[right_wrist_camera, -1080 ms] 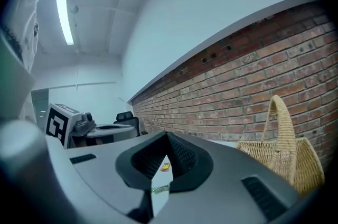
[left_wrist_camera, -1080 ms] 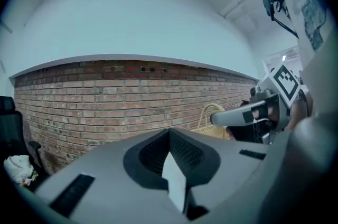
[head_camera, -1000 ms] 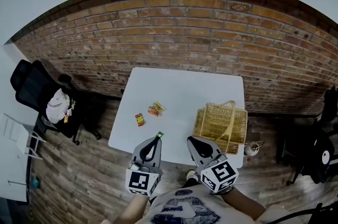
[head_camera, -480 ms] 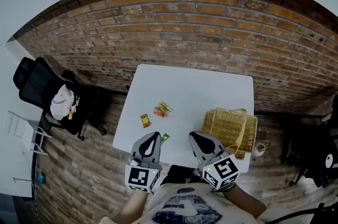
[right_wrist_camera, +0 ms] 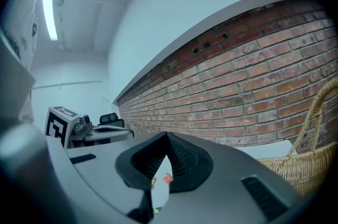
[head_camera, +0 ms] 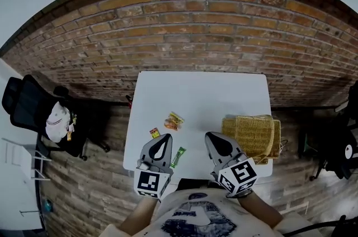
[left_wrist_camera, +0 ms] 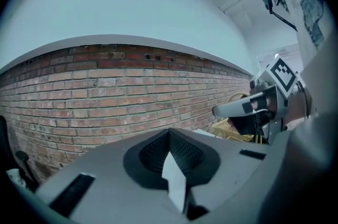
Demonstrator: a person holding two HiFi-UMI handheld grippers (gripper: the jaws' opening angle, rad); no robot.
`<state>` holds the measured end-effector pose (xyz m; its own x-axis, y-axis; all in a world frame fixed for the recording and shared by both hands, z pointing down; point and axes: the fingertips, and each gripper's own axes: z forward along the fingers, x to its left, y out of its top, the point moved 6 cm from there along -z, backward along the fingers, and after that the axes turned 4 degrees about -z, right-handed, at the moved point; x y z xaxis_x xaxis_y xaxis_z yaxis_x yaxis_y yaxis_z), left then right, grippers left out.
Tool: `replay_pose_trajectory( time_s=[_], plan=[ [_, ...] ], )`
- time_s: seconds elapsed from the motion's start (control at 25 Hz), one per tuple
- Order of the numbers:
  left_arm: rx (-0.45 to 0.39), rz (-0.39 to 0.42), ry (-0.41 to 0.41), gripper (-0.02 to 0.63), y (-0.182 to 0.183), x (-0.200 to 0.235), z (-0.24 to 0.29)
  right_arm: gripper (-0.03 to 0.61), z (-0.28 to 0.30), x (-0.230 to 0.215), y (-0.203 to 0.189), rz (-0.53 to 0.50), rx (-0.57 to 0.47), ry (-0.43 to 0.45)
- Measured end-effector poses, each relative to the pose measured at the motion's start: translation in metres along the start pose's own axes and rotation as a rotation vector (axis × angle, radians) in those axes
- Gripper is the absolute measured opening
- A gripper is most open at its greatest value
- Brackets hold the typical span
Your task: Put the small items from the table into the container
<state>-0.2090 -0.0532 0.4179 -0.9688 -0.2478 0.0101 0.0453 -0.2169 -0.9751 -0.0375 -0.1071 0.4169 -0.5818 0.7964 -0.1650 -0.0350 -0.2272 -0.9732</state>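
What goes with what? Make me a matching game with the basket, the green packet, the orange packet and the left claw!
1 basket
2 green packet
3 orange packet
4 left claw

A shut, holding nothing
B by the near edge of the table
C on the table's right side
D beside the red packet

Pairs: 1-C, 2-B, 3-D, 4-A

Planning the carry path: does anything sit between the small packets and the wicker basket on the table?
Nothing on the table lies between the packets and the basket. Only the right gripper, jaws shut and empty, hangs over that stretch near the front edge.
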Motion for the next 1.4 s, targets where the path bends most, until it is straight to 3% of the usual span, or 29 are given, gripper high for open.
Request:
replay_pose_trajectory(
  time_s=[0.36, 0.88, 1.4],
  plan=[
    [0.041, 0.020, -0.134, 0.040, -0.027, 0.044, 0.019, 0.020, 0.023, 0.014, -0.014, 0.014, 0.020, -0.137],
    [0.085, 0.039, -0.193, 0.043, -0.049, 0.066, 0.037, 0.020, 0.042, 0.022, -0.016, 0.008, 0.036, -0.206],
    [0.223, 0.099, -0.287, 0.266, -0.087, 0.079, 0.069, 0.020, 0.066, 0.016, -0.030, 0.007, 0.076, -0.232]
  ],
)
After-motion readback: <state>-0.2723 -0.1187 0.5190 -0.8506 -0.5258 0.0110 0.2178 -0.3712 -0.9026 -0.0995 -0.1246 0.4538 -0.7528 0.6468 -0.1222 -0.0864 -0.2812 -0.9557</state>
